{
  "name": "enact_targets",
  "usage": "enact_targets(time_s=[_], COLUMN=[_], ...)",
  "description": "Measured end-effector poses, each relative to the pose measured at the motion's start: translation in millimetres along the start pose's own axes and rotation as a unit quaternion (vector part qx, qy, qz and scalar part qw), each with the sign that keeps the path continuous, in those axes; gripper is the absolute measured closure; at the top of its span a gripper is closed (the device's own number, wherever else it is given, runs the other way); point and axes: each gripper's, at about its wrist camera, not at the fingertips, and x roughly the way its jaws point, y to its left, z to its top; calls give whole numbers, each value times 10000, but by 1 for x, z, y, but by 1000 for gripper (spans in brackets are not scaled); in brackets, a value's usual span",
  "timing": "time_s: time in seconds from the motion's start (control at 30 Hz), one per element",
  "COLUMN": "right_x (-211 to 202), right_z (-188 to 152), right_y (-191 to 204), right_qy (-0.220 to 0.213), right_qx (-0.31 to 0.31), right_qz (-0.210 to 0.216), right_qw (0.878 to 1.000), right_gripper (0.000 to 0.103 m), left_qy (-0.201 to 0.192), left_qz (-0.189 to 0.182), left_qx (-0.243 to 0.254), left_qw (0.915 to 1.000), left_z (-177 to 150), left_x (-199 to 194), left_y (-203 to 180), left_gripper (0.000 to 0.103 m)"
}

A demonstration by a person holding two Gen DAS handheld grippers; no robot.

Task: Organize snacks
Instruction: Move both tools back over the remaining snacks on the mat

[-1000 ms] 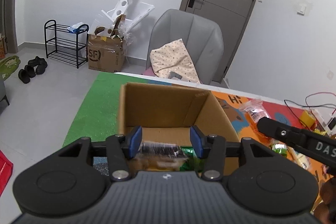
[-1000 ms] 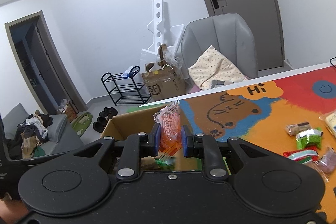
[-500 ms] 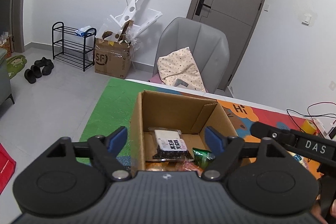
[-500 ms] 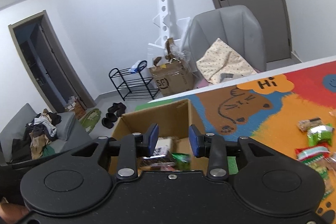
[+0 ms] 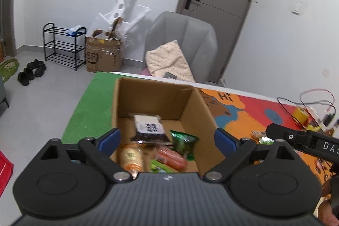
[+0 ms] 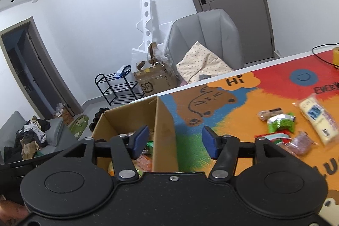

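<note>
Cardboard box point(image 5: 191, 106) upright, mouth up | dark packet point(image 5: 149, 128) lengthwise front-to-back

you see a plain brown cardboard box point(image 5: 148, 96) on a mat point(image 6: 273, 86) of orange, red, blue and green with a brown cat drawing. inside it lie a black-and-white packet point(image 5: 149, 127), a green packet point(image 5: 183, 142) and an orange packet point(image 5: 170, 157). the cushion point(image 6: 201, 64) is cream with small dots, on a grey chair point(image 6: 209, 33).
</note>
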Motion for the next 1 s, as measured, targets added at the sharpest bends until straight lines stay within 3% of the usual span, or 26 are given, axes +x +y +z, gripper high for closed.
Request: enact_targets(time_s=[0.6, 1.0], right_x=[-47, -68], right_z=[-20, -28], right_y=[-51, -83], right_qy=[-215, -339], right_qx=[212, 365], right_qz=[-372, -649], right_qw=[9989, 9967], right_gripper=[2, 0], left_qy=[278, 315], left_qz=[-223, -515], left_qx=[259, 389], left_qw=[9990, 9974], left_z=[-25, -36], left_x=[-4, -5], left_y=[-51, -84], left_gripper=[2, 0])
